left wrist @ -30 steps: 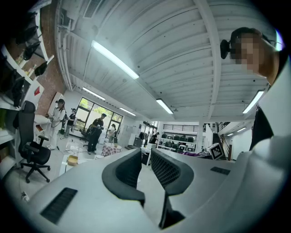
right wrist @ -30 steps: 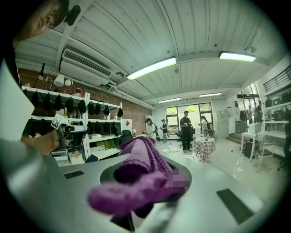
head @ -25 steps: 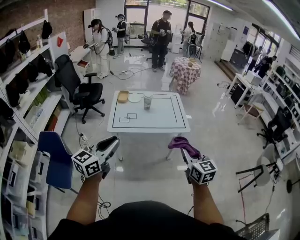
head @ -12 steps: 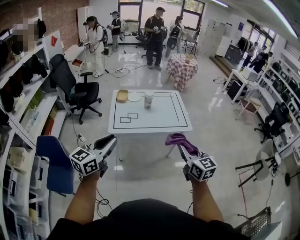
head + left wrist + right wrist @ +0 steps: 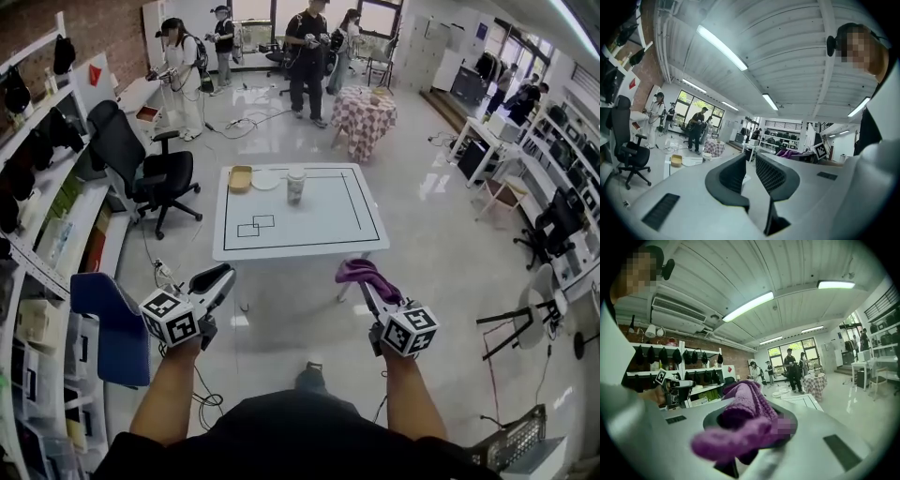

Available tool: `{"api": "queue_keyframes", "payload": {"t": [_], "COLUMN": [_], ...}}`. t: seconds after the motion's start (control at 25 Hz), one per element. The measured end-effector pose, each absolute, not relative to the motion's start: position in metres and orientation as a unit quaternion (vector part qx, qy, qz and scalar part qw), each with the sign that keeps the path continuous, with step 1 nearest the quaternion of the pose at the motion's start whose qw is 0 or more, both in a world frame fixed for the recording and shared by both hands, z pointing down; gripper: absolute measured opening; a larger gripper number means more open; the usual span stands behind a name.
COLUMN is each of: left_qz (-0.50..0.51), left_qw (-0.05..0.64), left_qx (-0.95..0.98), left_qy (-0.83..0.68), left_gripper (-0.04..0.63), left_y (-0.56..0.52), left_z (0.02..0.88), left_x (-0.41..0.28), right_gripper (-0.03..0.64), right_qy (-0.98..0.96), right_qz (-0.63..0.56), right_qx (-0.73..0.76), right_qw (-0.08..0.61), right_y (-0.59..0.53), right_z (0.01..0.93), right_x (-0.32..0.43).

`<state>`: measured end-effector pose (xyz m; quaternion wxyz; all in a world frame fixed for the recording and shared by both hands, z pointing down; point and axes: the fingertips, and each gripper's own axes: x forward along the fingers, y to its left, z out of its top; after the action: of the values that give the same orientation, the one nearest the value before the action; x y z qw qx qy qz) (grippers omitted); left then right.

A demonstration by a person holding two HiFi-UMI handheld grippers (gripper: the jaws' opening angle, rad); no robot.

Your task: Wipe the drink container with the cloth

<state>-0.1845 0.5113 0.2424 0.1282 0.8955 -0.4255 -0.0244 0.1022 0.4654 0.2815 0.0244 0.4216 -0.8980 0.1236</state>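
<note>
The drink container (image 5: 296, 185), a pale lidded cup, stands upright at the far side of the white table (image 5: 300, 251), well ahead of both grippers. My right gripper (image 5: 356, 277) is shut on a purple cloth (image 5: 362, 272), which bunches over its tips; in the right gripper view the cloth (image 5: 746, 417) hides the jaws. My left gripper (image 5: 223, 276) is held level at the left. In the left gripper view its jaws (image 5: 749, 165) stand only slightly apart with nothing between them. Both grippers hover over the floor, short of the table's near edge.
A yellow bowl (image 5: 240, 176) and a white plate (image 5: 266, 179) lie left of the container. A black office chair (image 5: 150, 173) and a blue chair (image 5: 105, 323) stand by the shelves at the left. Several people stand beyond a checkered-cloth table (image 5: 367, 117).
The table sits nearer and lower in the head view than a second ago. Both grippers keep the same pose, the cloth still in the right one.
</note>
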Motion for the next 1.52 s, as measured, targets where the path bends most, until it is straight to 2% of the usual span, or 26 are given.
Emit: {"api": "queue_keyframes", "payload": {"t": [0.36, 0.88, 1.52], "left_qz": [0.003, 0.009, 0.009], "left_qw": [0.145, 0.137, 0.158], "left_qx": [0.885, 0.872, 0.838], "left_qy": [-0.442, -0.47, -0.521], "left_gripper": [0.083, 0.083, 0.083], "left_y": [0.424, 0.267, 0.19], "left_z": [0.258, 0.238, 0.26], "left_x": [-0.166, -0.122, -0.118], "right_gripper": [0.078, 0.078, 0.078], "right_qy": [-0.898, -0.906, -0.923], "right_qz": [0.153, 0.17, 0.184], "right_qx": [0.411, 0.387, 0.332], "right_qw": [0.023, 0.039, 0.071], "right_y": [0.366, 0.189, 0.074], "right_z": [0.311, 0.317, 0.344], "right_x": [0.123, 0.158, 0.151]}}
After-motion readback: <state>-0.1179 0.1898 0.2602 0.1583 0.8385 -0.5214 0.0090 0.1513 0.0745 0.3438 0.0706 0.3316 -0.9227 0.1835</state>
